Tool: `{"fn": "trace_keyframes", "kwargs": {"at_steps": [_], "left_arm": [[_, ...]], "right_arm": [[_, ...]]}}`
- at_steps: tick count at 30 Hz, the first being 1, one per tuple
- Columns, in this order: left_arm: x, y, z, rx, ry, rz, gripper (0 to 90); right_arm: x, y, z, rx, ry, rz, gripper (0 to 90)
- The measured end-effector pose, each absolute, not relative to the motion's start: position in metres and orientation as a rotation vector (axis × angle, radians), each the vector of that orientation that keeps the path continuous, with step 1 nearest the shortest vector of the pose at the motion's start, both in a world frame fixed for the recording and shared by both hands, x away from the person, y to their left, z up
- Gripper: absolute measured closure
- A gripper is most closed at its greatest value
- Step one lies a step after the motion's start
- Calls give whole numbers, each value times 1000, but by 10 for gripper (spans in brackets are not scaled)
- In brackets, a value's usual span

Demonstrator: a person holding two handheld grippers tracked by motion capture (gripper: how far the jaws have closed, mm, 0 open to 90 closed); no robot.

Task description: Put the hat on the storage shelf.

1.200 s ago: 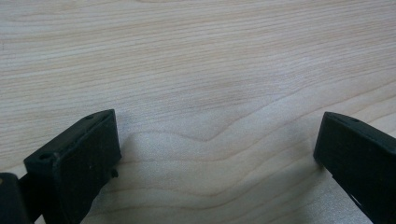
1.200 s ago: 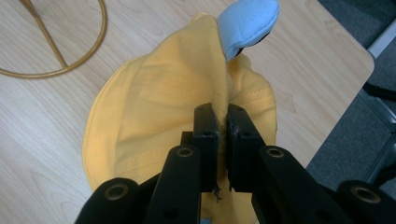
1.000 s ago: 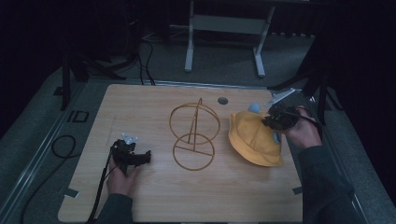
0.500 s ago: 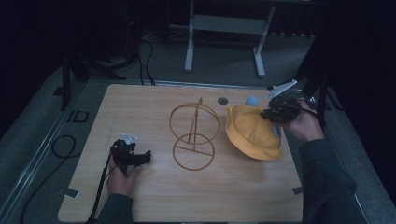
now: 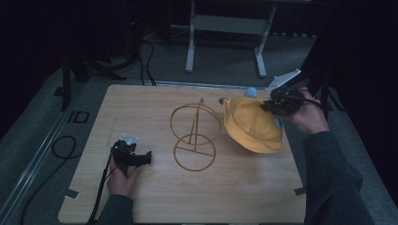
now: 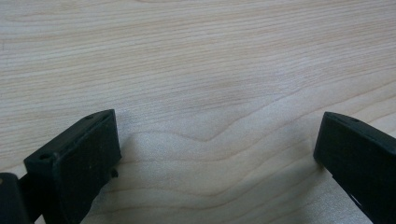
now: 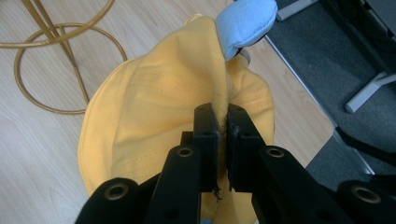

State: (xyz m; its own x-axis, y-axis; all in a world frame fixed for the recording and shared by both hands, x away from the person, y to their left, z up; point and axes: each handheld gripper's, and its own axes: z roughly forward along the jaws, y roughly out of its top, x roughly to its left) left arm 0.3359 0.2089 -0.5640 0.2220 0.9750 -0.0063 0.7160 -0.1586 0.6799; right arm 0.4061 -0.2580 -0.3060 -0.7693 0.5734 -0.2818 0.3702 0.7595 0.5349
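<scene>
While the right hand-held gripper [image 7: 222,128] pinches a thin fold of the yellow hat [image 5: 251,124], the cloth could slip free. At the wire stand's [image 5: 195,138] three o'clock, the drooping brim may snag it; the left hand-held gripper [image 6: 215,149] rests wide open, empty.

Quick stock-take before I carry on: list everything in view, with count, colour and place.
Hat: one, yellow, right part of the table, pinched by its fabric in the right tool.
Wire stand: one, gold, two rings and a post, table centre, left of the hat.
Pale blue soft piece: one, at the hat's top edge.
Table: one, light wood.
Left tool: black, jaws open, low over bare wood, front left.
Right tool: black, shut on the hat.
</scene>
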Motion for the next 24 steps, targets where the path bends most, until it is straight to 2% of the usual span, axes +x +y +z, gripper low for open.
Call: {"fn": "trace_keyframes", "kwargs": {"at_steps": [24], "left_arm": [[336, 209, -564, 1941, 1553, 604, 4]], "right_arm": [[400, -247, -265, 598, 2493, 742, 841]]}}
